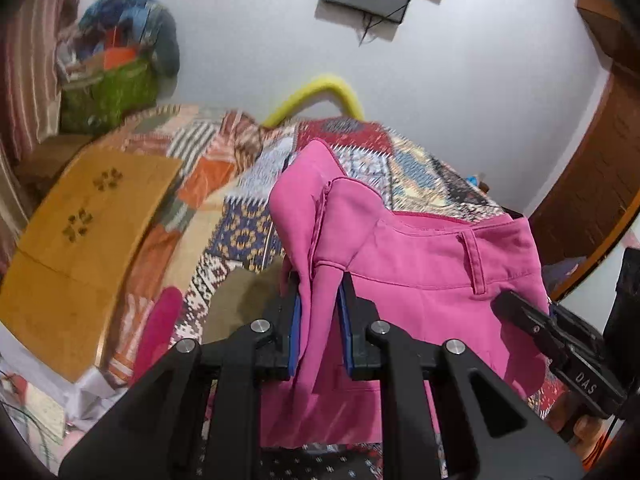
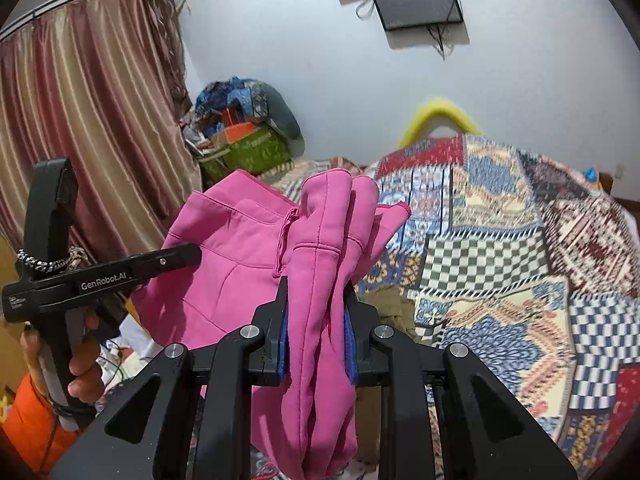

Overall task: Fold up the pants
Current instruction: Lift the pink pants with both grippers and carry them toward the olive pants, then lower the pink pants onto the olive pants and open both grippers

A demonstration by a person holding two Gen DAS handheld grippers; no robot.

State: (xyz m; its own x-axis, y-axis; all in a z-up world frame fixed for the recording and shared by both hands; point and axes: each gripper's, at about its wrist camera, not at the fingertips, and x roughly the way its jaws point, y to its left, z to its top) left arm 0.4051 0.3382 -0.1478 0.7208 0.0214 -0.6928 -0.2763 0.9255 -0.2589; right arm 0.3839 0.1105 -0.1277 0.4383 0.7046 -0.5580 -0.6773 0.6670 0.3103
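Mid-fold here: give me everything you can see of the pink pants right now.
The pink pants are plain bright pink woven-looking cloth with stitched seams, a waistband and a belt loop. They hang lifted above the patchwork bedspread, held at the waistband. The left gripper has its jaws shut on a bunched fold at one end; the right gripper pinches several gathered layers at the other. The rest droops below the jaws, out of view.
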